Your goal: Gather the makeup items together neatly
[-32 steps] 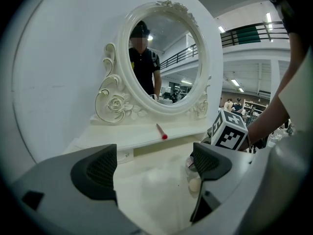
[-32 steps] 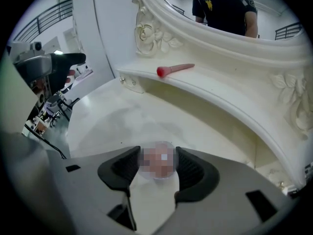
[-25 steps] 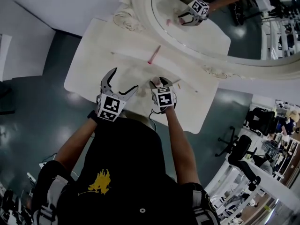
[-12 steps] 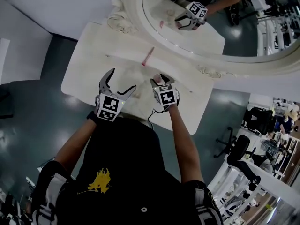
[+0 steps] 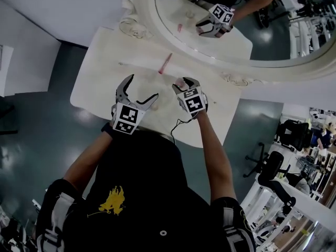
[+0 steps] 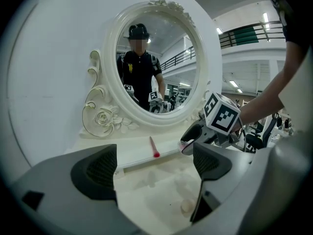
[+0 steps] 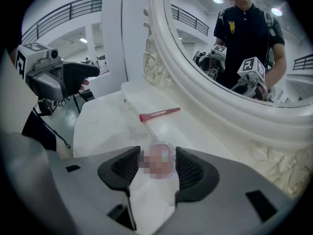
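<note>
Over a white dressing table [image 5: 94, 75], facing an oval mirror [image 5: 144, 14] in a carved white frame. In the right gripper [image 5: 185, 83], pads closed part-way on a small round pot [image 7: 159, 159] with a clear lid and a pinkish inside, lifted clear of the table top, just in front of the raised ledge below the mirror. To its left, the left gripper [image 5: 143, 87], jaws spread wide with nothing between them, hovering above the bare middle of the top and pointing toward the mirror. Lying flat on the ledge, well apart from both grippers: a pink makeup stick [image 5: 165, 63], darker red tip pointing away from the glass. On the table top beneath the left gripper, near its right-hand jaw, a small pale round piece [image 6: 187, 207], too small to identify. Reflected in the glass: both grippers and the person [image 5: 142, 193] in a black shirt holding them. Around the table, dark glossy floor [image 5: 31, 130].
</note>
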Motion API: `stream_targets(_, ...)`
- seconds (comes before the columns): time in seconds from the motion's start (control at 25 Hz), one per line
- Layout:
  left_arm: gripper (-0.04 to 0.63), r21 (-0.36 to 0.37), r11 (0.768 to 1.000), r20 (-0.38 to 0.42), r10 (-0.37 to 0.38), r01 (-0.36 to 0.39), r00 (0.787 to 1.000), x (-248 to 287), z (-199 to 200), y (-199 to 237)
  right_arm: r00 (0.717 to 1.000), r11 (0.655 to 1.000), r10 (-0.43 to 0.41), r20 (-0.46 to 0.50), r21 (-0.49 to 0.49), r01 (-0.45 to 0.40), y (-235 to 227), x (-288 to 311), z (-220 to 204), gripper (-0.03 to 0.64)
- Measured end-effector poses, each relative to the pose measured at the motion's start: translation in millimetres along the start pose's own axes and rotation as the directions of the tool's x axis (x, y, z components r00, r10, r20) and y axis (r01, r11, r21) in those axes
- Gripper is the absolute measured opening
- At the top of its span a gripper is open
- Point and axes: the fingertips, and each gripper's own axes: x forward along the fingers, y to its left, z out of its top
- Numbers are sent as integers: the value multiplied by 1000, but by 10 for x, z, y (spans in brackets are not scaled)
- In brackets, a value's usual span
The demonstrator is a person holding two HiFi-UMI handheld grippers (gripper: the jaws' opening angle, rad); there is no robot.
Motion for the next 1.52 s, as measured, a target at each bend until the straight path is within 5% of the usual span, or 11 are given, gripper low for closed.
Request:
stream_targets(0.68, 494, -16, 999, -17, 35, -35, 999, 34, -48, 68, 997, 981, 65, -40, -183, -71, -312, 252, 235, 244)
stream_targets(1.12, 494, -32, 998, -29, 51, -52, 998, 63, -81, 115, 989, 935, 136, -49, -325, -145, -309, 376, 321, 245)
stream_targets(1.52, 494, -28, 998, -30, 50, -51, 998, 74, -53, 149, 976, 851, 166, -138, -479, -213, -212, 406, 325, 245)
